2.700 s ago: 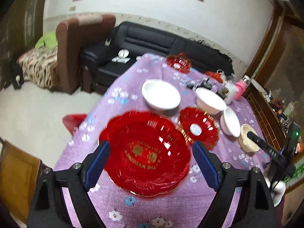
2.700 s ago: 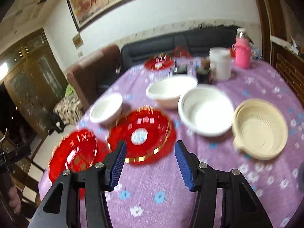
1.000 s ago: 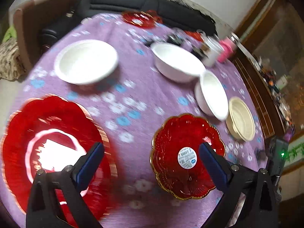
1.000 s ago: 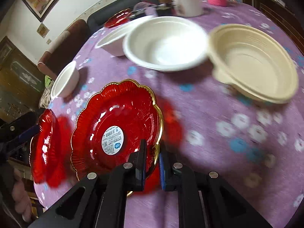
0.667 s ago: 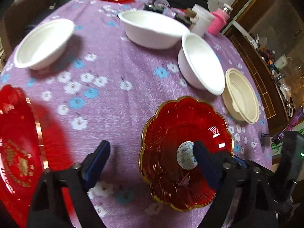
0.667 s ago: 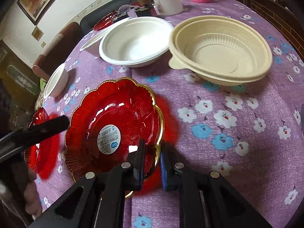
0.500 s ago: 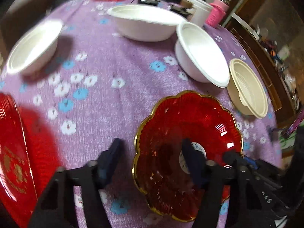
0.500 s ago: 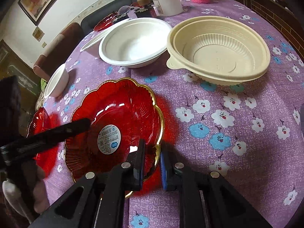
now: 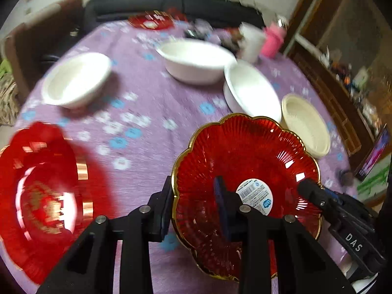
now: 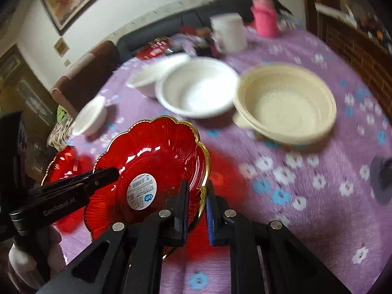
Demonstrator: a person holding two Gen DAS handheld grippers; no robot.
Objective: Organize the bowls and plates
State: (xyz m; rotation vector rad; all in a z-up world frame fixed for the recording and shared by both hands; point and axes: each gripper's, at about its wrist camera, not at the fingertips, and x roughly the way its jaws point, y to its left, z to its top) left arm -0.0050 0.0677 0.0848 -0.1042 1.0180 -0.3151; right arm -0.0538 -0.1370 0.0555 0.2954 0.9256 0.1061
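Observation:
A small red scalloped plate (image 9: 245, 152) (image 10: 152, 152) with a gold rim and a white sticker hangs tilted above the purple flowered tablecloth (image 9: 147, 103). My right gripper (image 10: 197, 196) is shut on its near rim; in the left wrist view it shows at the plate's right edge (image 9: 308, 191). My left gripper (image 9: 193, 196) straddles the opposite rim, jaws closing, one finger outside and the blue pad against the inside. One of its fingers (image 10: 98, 176) lies over the plate in the right wrist view. A large red plate (image 9: 41, 191) (image 10: 63, 161) lies to the left.
Three white bowls (image 9: 76, 80) (image 9: 196, 58) (image 9: 250, 90) and a cream bowl (image 9: 303, 122) (image 10: 284, 103) stand behind the plate. At the far end are a white jar (image 10: 230, 31), a pink bottle (image 10: 264, 19) and another red plate (image 9: 150, 20). A black sofa lies beyond.
My left gripper swung right from the large red plate to the small one and closed its jaws over the rim. My right gripper, shut on the small plate, has lifted it.

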